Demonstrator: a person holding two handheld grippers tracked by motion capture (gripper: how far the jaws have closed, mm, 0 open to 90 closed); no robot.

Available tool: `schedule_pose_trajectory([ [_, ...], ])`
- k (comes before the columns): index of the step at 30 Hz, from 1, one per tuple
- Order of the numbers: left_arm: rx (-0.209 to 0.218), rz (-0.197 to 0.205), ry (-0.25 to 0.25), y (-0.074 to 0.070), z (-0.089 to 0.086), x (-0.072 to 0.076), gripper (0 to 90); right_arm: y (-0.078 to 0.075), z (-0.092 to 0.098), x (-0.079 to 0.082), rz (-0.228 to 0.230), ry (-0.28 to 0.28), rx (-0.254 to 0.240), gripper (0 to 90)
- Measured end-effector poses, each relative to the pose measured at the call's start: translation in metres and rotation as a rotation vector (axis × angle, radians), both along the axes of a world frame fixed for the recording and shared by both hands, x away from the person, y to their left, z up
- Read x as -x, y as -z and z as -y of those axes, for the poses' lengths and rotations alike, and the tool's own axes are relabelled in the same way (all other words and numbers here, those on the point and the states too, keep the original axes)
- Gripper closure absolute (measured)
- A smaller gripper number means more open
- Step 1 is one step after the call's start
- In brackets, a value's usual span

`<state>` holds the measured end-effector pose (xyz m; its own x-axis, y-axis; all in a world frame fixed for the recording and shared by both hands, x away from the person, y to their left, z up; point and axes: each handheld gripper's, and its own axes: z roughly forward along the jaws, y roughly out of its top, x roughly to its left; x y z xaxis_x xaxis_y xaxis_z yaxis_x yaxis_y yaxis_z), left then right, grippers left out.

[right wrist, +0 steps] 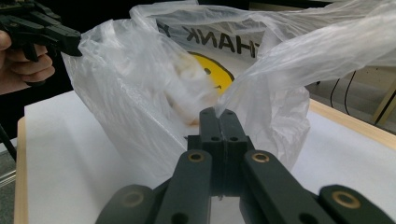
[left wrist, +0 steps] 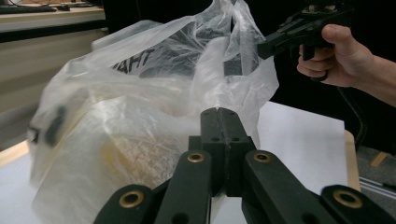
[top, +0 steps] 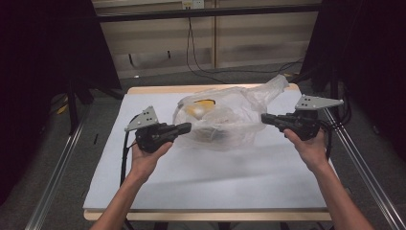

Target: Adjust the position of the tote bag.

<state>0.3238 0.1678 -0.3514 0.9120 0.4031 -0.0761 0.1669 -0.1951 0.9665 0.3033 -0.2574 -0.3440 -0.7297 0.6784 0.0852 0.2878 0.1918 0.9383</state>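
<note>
Plastic bag (top: 218, 120) sits mid-table (top: 201, 177), between our grippers: left gripper (top: 186, 127) and right gripper (top: 266, 118) each clamped on a bag edge, left side and right side.

The plastic bag (top: 218, 120) blocks the middle; bare table (top: 210, 177) lies nearer.

A white sheet (top: 206, 177) covers a wooden table (top: 143, 89); black cables (top: 201, 67) trail across the grey floor (top: 158, 79) toward a pale panelled wall (top: 258, 43) behind.
</note>
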Motion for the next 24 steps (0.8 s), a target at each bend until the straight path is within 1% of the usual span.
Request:
schedule_pose_trajectory([
  [2, -0.009, -0.005, 0.005, 0.002, -0.007, 0.002, 90.0, -0.002, 0.001, 0.003, 0.004, 0.000, -0.004, 90.0],
  [3, -0.003, -0.014, 0.013, 0.004, -0.010, 0.004, 90.0, -0.002, 0.001, 0.004, 0.002, -0.009, -0.004, 90.0],
  [5, -0.011, -0.013, 0.012, 0.006, -0.014, 0.007, 90.0, -0.001, -0.008, 0.009, 0.002, -0.026, 0.026, 90.0],
  [6, -0.020, -0.018, 0.009, 0.007, -0.017, 0.009, 90.0, -0.001, -0.008, 0.009, 0.002, -0.026, 0.026, 90.0],
  [8, -0.031, -0.017, 0.009, 0.010, -0.023, 0.012, 90.0, 0.000, -0.014, 0.013, 0.000, -0.047, 0.041, 90.0],
  [9, -0.038, -0.031, 0.008, 0.013, -0.029, 0.016, 90.0, 0.001, -0.019, 0.018, 0.002, -0.069, 0.055, 90.0],
  [10, -0.038, -0.031, 0.008, 0.013, -0.029, 0.016, 90.0, 0.001, -0.019, 0.018, 0.002, -0.069, 0.055, 90.0],
  [11, -0.039, -0.038, 0.016, 0.017, -0.033, 0.019, 90.0, 0.001, -0.024, 0.022, -0.002, -0.088, 0.065, 90.0],
  [12, -0.039, -0.038, 0.016, 0.017, -0.033, 0.019, 90.0, 0.001, -0.024, 0.022, -0.002, -0.088, 0.065, 90.0],
  [14, -0.050, -0.042, 0.022, 0.020, -0.039, 0.022, 90.0, 0.002, -0.030, 0.027, -0.005, -0.103, 0.081, 90.0],
  [15, -0.048, -0.051, 0.026, 0.024, -0.042, 0.025, 90.0, 0.003, -0.034, 0.032, -0.005, -0.117, 0.092, 90.0],
  [17, -0.049, -0.053, 0.033, 0.026, -0.044, 0.026, 90.0, 0.004, -0.036, 0.034, -0.004, -0.124, 0.097, 90.0],
  [22, -0.020, -0.083, 0.045, 0.036, -0.052, 0.030, 90.0, 0.010, -0.044, 0.048, -0.007, -0.151, 0.122, 90.0],
  [23, -0.023, -0.084, 0.043, 0.038, -0.052, 0.031, 90.0, 0.013, -0.046, 0.053, -0.012, -0.158, 0.136, 90.0],
  [24, -0.025, -0.085, 0.047, 0.040, -0.053, 0.032, 90.0, 0.013, -0.046, 0.053, -0.012, -0.158, 0.136, 90.0],
])
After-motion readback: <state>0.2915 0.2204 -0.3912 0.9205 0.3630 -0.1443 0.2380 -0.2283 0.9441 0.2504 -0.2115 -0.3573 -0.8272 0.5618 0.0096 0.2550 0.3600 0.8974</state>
